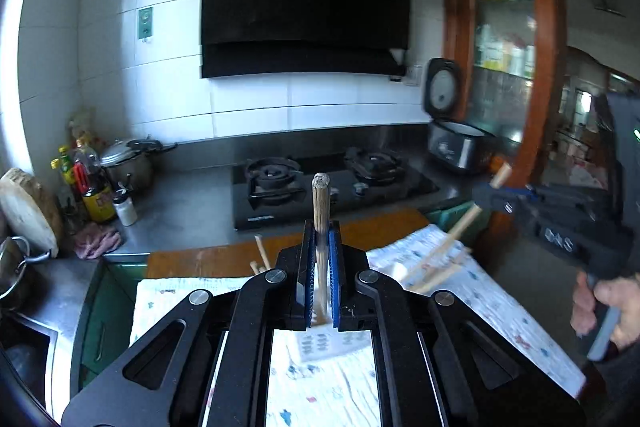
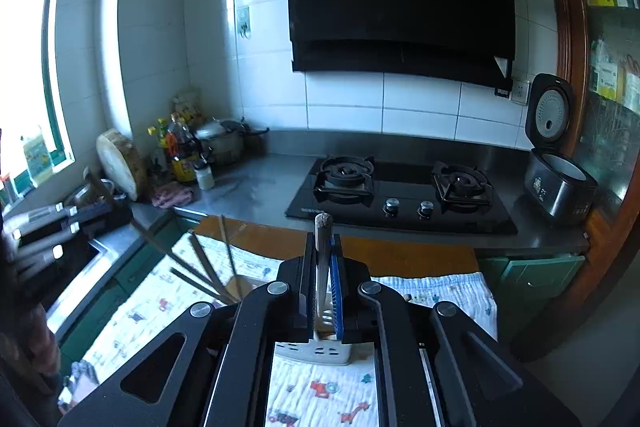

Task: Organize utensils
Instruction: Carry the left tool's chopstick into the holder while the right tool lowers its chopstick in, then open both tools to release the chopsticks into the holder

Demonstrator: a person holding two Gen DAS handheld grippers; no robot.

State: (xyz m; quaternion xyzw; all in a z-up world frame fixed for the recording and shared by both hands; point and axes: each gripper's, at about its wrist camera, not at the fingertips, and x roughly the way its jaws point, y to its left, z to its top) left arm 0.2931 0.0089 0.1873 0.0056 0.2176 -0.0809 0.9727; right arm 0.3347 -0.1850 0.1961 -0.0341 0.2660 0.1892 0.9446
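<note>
Two sets of black tongs with blue pads each clamp one pale wooden chopstick upright. At the centre of the left wrist view, the left tongs (image 1: pixel 321 259) pinch a chopstick (image 1: pixel 321 203) whose worn round top pokes above the pads; its lower end is blurred. At the centre of the right wrist view, the right tongs (image 2: pixel 321 267) grip a second wooden chopstick (image 2: pixel 322 231) the same way. Below them a white slotted utensil holder (image 2: pixel 332 349) stands on a white patterned cloth (image 2: pixel 324 391), largely hidden behind the tongs. More chopsticks (image 2: pixel 224 267) lean from it at centre left, streaked and hard to count. At the left wrist view's right edge, a hand (image 1: pixel 612 307) is partly cut off.
</note>
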